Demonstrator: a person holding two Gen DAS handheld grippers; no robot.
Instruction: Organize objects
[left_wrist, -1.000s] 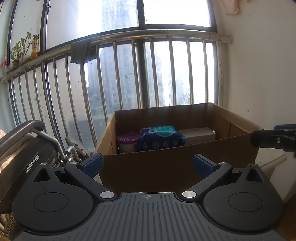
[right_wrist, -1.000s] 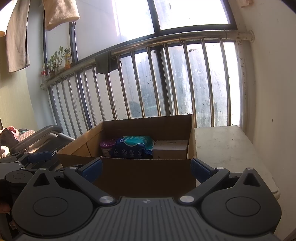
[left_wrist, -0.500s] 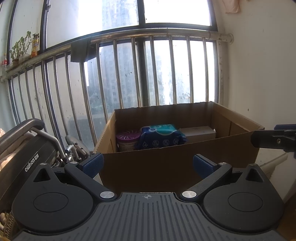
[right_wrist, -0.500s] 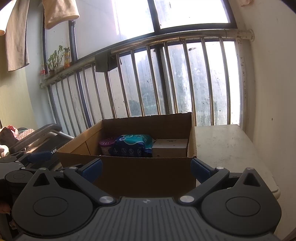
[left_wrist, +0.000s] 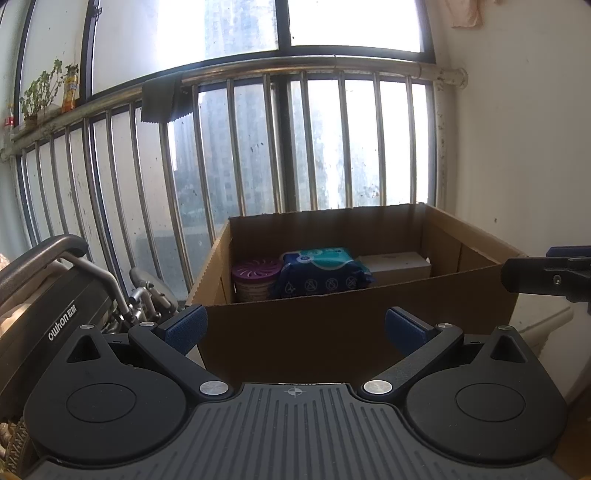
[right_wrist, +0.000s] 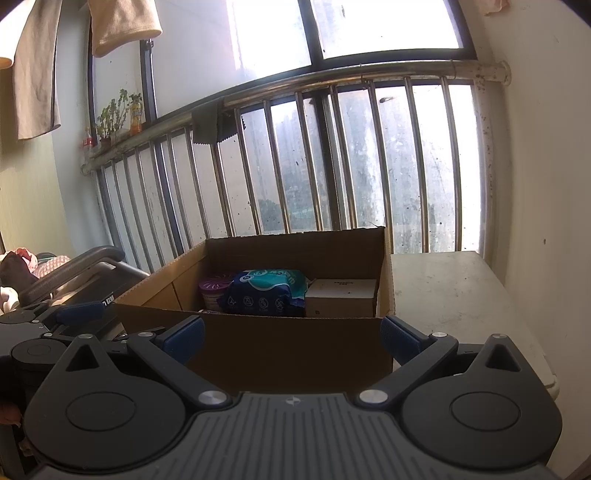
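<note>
Cardboard box sits at the left edge of the pale worktop, against the window bars. Along its far wall stand a purple-lidded can, a blue-green soft pack and a white carton, side by side. Both the left tongs and the right tongs are spread wide and empty, just short of the near wall. Likely the packing is between items; the next move calls for finding another object. The box floor nearer the camera is hidden, and the carton's print is unreadable.
</note>
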